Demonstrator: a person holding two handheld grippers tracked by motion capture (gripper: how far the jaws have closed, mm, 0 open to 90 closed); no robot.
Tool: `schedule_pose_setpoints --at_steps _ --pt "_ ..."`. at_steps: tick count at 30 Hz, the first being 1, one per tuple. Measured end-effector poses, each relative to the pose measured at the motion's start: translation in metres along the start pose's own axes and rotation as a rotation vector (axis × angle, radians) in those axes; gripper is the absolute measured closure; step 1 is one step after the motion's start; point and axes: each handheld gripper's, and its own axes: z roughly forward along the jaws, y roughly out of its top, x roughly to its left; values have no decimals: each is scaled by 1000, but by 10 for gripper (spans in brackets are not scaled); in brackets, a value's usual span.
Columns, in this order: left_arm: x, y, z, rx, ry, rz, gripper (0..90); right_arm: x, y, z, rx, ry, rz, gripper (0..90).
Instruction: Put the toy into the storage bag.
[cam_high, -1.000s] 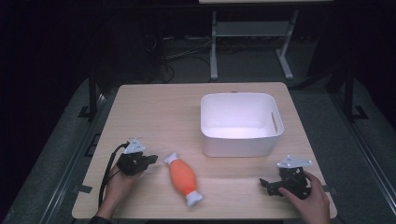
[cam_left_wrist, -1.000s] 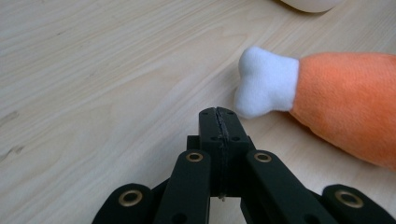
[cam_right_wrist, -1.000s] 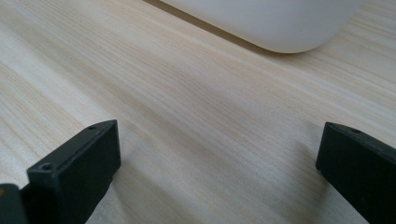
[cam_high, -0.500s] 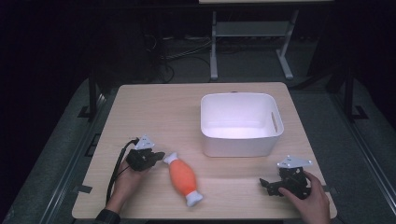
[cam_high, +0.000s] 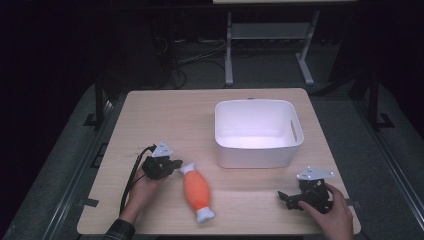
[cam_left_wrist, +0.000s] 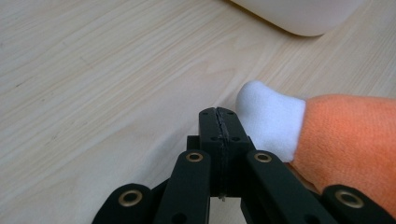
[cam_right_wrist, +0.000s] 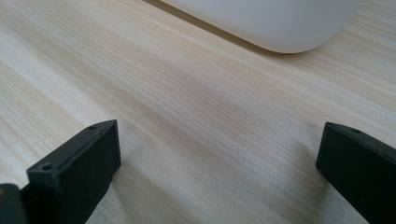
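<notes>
Left gripper (cam_high: 172, 164) at lower left of the high view, jaws pressed together on nothing, tips just beside the white end of the orange plush toy (cam_high: 196, 191). Toy lying on the counter (cam_high: 170, 115), lower centre, near the white bin (cam_high: 258, 132).

Probably lining up for a pick: best to spread the jaws first, then straddle the narrow white neck rather than the fat orange body, squeezing gently.

Right gripper (cam_high: 286, 196) at lower right, jaws wide apart, holding nothing.

Count: one toy, one bin, two grippers.
</notes>
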Motion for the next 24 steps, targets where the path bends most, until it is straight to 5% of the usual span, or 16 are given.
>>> schedule_pose_setpoints --at_steps 24 --pt "-12 29 29 -2 -73 54 895 0 0 0 1 0 1 0"
